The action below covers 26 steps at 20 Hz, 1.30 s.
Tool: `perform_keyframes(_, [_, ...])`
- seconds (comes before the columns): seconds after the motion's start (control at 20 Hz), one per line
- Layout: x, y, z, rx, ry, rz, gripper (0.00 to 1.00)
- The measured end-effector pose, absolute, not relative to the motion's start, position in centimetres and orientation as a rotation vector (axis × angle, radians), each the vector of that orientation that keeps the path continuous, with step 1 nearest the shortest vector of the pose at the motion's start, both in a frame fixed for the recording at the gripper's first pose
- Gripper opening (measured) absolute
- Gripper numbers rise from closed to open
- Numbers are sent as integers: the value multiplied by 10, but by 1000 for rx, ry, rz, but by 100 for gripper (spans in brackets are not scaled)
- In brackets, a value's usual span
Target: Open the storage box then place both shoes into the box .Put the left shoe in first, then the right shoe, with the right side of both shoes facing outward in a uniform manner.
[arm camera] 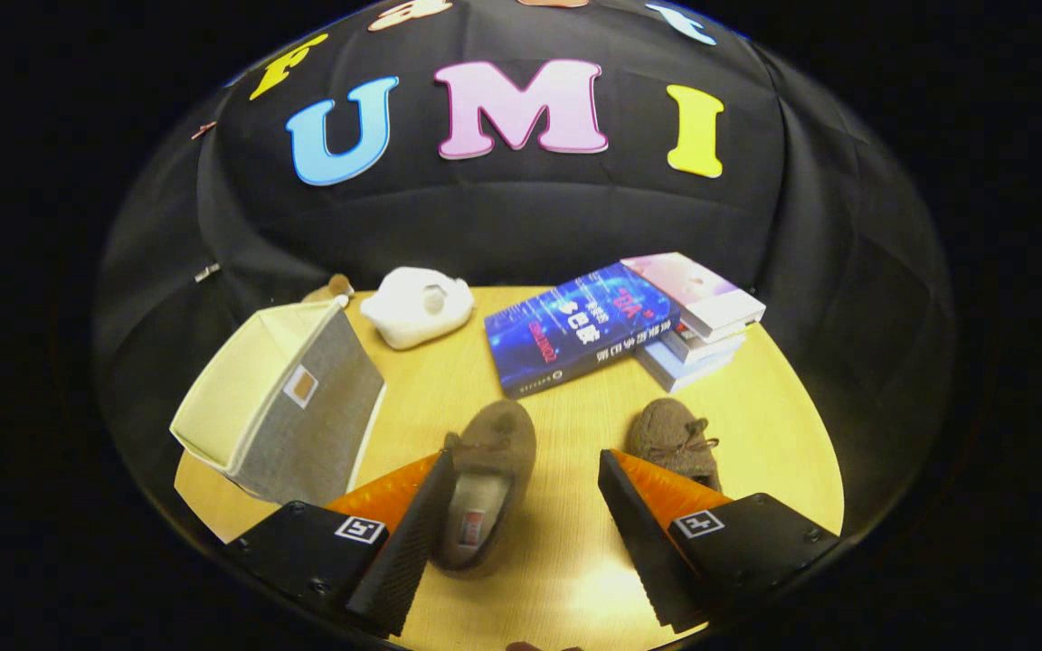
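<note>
Gripper view: the storage box (281, 402) sits closed on the table (575, 579), left of my fingers (521, 533), which are spread wide and empty. One shoe (485, 479) lies between them, the other shoe (675, 443) beyond the right finger. Both look soft and light; I'd pinch the collar

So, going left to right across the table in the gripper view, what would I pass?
Storage box → white pouch → shoe between the open fingers → blue book → second shoe → stack of books. The gripper holds nothing.
</note>
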State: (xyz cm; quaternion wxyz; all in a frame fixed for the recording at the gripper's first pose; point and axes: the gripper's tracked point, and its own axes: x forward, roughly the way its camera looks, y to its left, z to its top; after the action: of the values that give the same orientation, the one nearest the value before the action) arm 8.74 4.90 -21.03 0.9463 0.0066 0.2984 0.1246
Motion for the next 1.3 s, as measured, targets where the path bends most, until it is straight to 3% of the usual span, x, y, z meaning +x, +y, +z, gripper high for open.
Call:
perform_keyframes(0.6, [115,67,-318,7,858,206,97])
perform_keyframes(0.75, [123,74,-321,94,879,177,77])
perform_keyframes(0.8, [126,77,-322,103,878,176,74])
perform_keyframes(1.05, [124,86,-323,153,914,157,36])
perform_keyframes(1.1, [124,85,-324,166,923,145,36])
perform_keyframes(1.15, [125,84,-324,188,929,138,25])
perform_keyframes(1.2, [126,83,-324,200,939,128,25])
perform_keyframes(1.3, [127,81,-324,215,946,123,11])
